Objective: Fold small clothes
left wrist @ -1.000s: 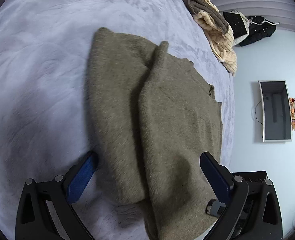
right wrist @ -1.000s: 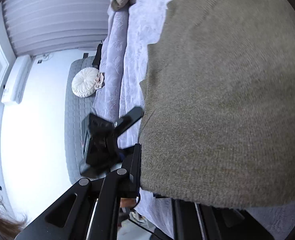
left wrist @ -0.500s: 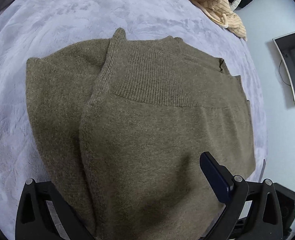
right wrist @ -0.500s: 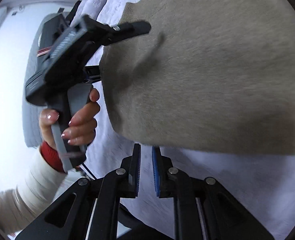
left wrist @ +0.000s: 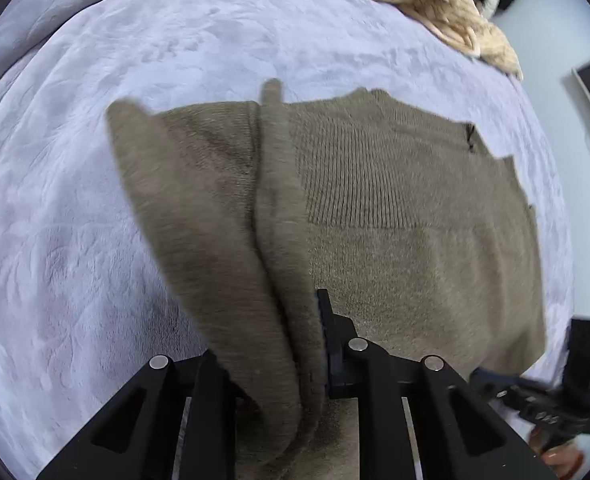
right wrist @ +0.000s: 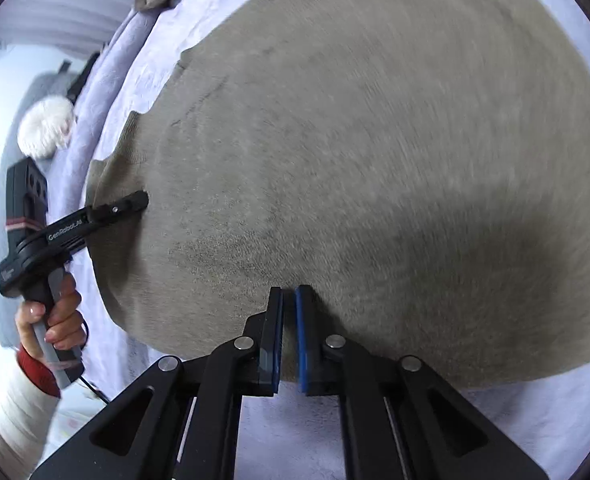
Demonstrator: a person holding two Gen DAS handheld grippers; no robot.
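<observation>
An olive-brown knit sweater (left wrist: pixel 395 216) lies partly folded on a lilac bedspread (left wrist: pixel 75 200). My left gripper (left wrist: pixel 299 320) is shut on a bunched fold of the sweater at its near edge; the cloth drapes over the left finger. In the right wrist view the sweater (right wrist: pixel 375 140) fills most of the frame. My right gripper (right wrist: pixel 289 300) is shut with its tips at the sweater's near edge; a thin gap shows between the blue pads and I cannot tell whether cloth is pinched. The left gripper also shows in the right wrist view (right wrist: pixel 135 204), clamped on the sweater's left edge.
A cream and brown pile of knitwear (left wrist: pixel 435 4) lies at the far edge of the bed. The bed's edge runs along the right, with pale floor beyond. A white round cushion (right wrist: pixel 47 128) sits on a grey seat off the bed.
My left gripper has closed onto the sweater's edge; a second ago it was wide open. My right gripper was shut throughout and moved in over the sweater's near edge.
</observation>
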